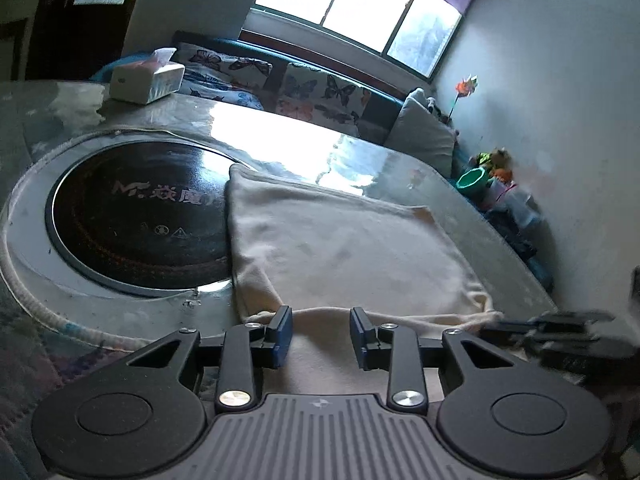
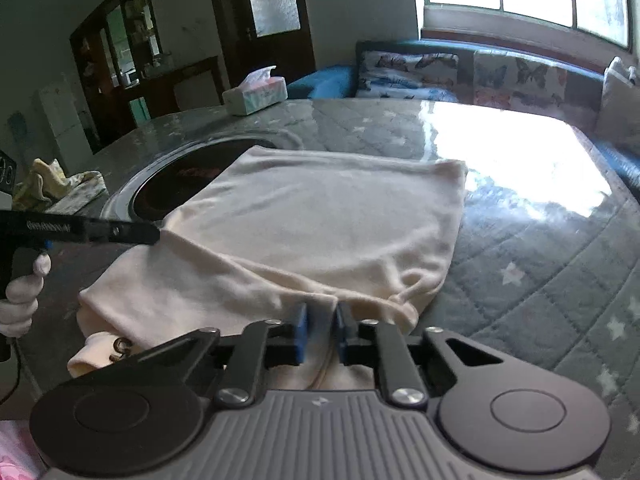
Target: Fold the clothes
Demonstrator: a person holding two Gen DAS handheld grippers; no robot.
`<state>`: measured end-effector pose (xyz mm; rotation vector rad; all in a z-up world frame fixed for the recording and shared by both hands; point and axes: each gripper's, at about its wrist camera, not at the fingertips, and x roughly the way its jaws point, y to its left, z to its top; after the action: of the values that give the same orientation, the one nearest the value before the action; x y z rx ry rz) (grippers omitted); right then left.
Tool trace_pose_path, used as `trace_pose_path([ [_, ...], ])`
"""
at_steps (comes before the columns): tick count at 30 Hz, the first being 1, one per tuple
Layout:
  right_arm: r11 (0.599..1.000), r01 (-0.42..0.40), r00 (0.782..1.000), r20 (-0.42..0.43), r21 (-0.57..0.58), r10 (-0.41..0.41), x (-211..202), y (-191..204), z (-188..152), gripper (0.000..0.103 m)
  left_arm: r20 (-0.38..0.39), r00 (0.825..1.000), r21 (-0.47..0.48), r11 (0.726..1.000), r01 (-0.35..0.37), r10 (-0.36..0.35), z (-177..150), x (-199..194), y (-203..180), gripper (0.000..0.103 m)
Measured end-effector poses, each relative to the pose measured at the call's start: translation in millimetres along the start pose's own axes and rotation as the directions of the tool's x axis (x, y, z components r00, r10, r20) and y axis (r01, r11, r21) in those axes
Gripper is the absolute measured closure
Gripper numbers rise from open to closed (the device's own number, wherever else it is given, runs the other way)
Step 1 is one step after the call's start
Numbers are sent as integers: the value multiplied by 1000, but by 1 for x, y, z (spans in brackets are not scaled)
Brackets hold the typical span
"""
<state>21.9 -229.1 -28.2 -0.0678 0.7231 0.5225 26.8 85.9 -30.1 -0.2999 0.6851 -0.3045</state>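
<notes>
A cream-coloured soft knit garment [image 2: 320, 224] lies partly folded on the grey quilted star-print counter [image 2: 560, 280], its far corner over the round black glass cooktop [image 1: 132, 216] sunk into the counter. The right gripper [image 2: 320, 328] has its blue pads nearly together, pinching a bunched fold of the garment's near edge. The left gripper [image 1: 320, 336] stands partly open over the garment's near hem, cloth lying between its jaws, the pads not pressing on it; in the right wrist view its black finger touches the garment's left edge, held by a white-gloved hand [image 2: 20, 292]. A white tissue box [image 1: 146, 82] sits at the counter's far side
</notes>
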Motion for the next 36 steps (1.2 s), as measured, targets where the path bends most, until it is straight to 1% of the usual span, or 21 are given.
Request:
trace_pose_path([
  [2,1000,12,999,36,-21,-12,-9,4,4,96,6,1000,0,1000,-5,5,-1,-1,0,70],
  [4,999,26,998,55,-27,-25,-12,5,6,96,18,1000,-2,1000,-25,25,-2,-2,1,70],
  [6,999,42,998,40,-14,-42,-6,1,4,95,19,999,-4,1000,-30,30,-2,-3,3,70],
  [7,999,46,999,5,0,-46,1,-3,1,95,19,999,-5,999,-32,32,-2,-3,3,70],
  [8,999,49,999,-10,8,-49,5,-5,-1,93,19,999,-6,999,-33,34,-3,-3,4,70],
  [9,999,48,999,-9,9,-48,6,-6,-3,93,19,999,-4,999,-38,38,-2,-4,4,70],
  [10,999,48,999,2,-1,-48,3,-5,-1,91,21,999,-3,999,-41,41,-1,-6,4,70],
  [12,999,48,999,26,-25,-47,-4,-2,2,82,32,998,-1,999,-47,47,2,-11,2,70],
  [13,998,48,998,38,-37,-46,-7,-1,4,82,39,999,6,999,-38,37,2,-15,-1,70],
  [16,997,4,999,51,-78,0,-17,7,7,81,48,999,49,999,3,-5,2,-27,-13,70],
  [18,993,-32,999,26,-114,35,-18,14,5,75,27,999,77,996,35,-38,-4,-31,-20,70],
  [20,986,-63,998,-4,-156,64,-17,22,2,75,6,999,95,994,51,-52,-11,-34,-24,70],
  [22,981,-73,997,-21,-178,70,-17,26,-3,75,-14,998,105,993,62,-61,-19,-37,-26,70],
  [24,981,-80,996,-43,-178,74,-17,26,-9,74,-33,998,111,992,54,-50,-26,-38,-25,70],
  [26,982,-79,996,-60,-170,70,-15,25,-16,74,-54,998,96,995,33,-27,-32,-37,-18,70],
  [28,981,-78,996,-58,-179,69,-18,25,-20,72,-69,998,75,997,15,-10,-37,-37,-10,70],
  [32,976,-79,996,-57,-205,69,-25,27,-18,71,-65,998,80,997,-3,8,-38,-44,-5,69],
  [36,977,-62,998,-21,-202,60,-25,25,-7,71,-63,998,84,996,-6,11,-37,-47,-6,68],
])
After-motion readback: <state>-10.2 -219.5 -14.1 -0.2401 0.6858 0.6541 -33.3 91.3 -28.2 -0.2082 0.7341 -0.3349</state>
